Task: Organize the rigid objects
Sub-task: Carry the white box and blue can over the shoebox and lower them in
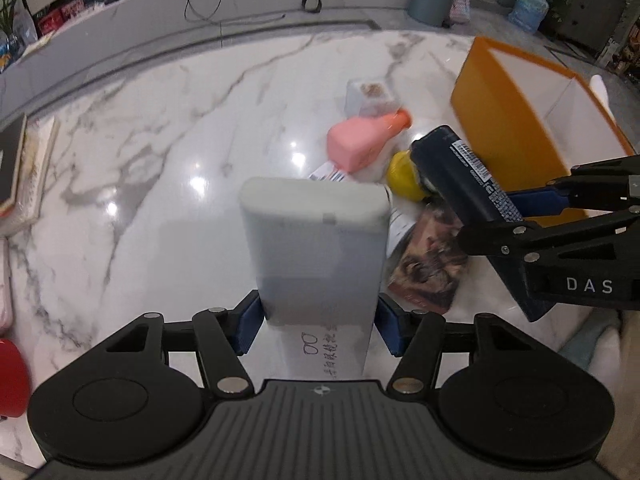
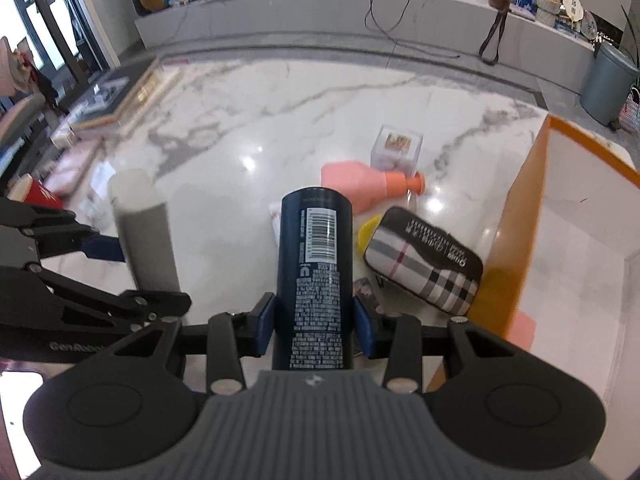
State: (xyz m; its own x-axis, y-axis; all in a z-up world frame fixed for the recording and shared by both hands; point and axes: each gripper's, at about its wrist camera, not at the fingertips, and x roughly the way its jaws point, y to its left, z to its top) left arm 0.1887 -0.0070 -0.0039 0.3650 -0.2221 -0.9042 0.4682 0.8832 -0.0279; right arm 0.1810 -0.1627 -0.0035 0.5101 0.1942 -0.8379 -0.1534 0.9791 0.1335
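My left gripper [image 1: 318, 318] is shut on a flat grey power bank [image 1: 316, 240] and holds it above the marble table [image 1: 160, 160]. My right gripper [image 2: 314, 330] is shut on a dark blue bottle [image 2: 316, 272] with a barcode label, also held above the table. The blue bottle also shows at the right in the left wrist view [image 1: 464, 172], and the power bank at the left in the right wrist view [image 2: 144, 232]. An orange box [image 2: 560, 232] with a white inside stands open at the right.
On the table lie a pink bottle [image 2: 356, 184] with an orange cap, a clear plastic box [image 2: 396, 148], a yellow object [image 1: 404, 176], a plaid case [image 2: 424, 260] and a brown packet [image 1: 428, 264]. Books [image 2: 120, 96] are stacked at the left edge.
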